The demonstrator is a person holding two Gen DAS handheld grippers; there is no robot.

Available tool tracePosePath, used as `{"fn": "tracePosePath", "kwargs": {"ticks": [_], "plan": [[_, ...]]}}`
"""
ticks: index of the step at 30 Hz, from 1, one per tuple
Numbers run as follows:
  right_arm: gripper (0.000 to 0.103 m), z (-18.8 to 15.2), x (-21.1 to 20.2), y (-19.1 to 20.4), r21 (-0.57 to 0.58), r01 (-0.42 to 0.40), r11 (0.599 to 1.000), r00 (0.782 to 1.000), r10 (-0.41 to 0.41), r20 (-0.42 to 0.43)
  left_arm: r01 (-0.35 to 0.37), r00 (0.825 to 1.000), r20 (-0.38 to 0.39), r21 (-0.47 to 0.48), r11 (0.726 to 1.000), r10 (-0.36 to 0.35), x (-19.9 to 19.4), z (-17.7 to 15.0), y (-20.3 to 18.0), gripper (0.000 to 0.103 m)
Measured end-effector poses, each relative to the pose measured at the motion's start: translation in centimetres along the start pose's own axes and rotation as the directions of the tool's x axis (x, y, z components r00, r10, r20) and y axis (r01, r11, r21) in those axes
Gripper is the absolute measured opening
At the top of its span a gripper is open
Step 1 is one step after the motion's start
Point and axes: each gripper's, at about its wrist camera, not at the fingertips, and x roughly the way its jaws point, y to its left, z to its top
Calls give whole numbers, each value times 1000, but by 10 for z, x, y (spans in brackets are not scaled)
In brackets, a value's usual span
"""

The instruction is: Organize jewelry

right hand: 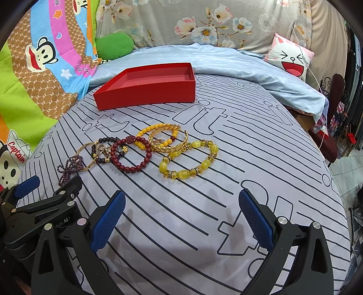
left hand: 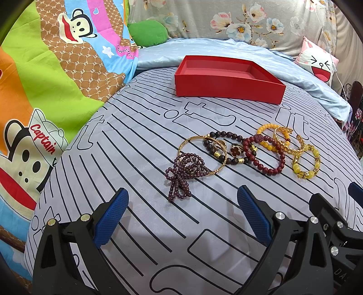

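Note:
Several bracelets lie in a row on a grey striped bedsheet. From the left: a purple bead strand, a gold bangle, a dark bead bracelet, a red bead bracelet, an orange bead bracelet, a gold leaf bangle and a yellow bead bracelet. An empty red box sits behind them. My left gripper is open, just in front of the purple strand. My right gripper is open, in front of the yellow bracelet.
A cartoon monkey blanket rises on the left. A light blue quilt, a floral cover, a green cushion and a pink rabbit pillow lie behind the box. The bed's right edge drops to the floor.

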Motion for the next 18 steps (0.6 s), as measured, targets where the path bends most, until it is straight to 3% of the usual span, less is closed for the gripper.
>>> {"fn": "tracePosePath", "kwargs": {"ticks": [18], "plan": [[96,6,0,-2,6,-4,1000,1000,4,18,29,1000,12,-29,999,-29,-1,12,6,94]]}}
